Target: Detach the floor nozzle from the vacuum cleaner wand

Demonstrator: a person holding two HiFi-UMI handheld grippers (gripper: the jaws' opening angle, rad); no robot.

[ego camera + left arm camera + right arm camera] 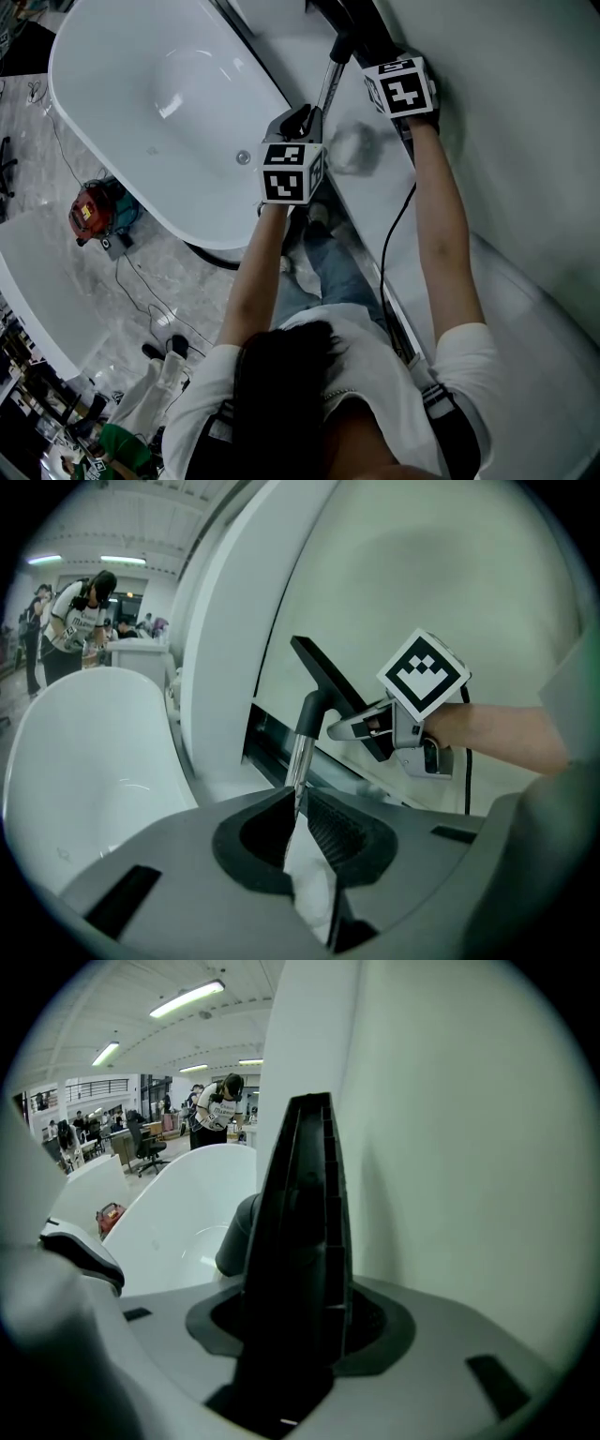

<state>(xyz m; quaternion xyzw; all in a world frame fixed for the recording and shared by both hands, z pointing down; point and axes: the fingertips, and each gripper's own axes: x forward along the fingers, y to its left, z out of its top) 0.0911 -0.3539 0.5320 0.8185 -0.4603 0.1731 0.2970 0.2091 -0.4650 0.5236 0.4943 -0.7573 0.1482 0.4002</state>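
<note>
While the wand (299,752) sits pinched in the left gripper (298,810) & the right gripper (295,1321) clamps the black floor nozzle (300,1204), up by the white wall (450,1147), the two are still joined. Grips look set; pull-apart's left, I reckon.

Both arms are reaching forward; left gripper (298,814) is pinching the wand (302,752), right gripper (292,1327) is clamping the nozzle (302,1199).
</note>
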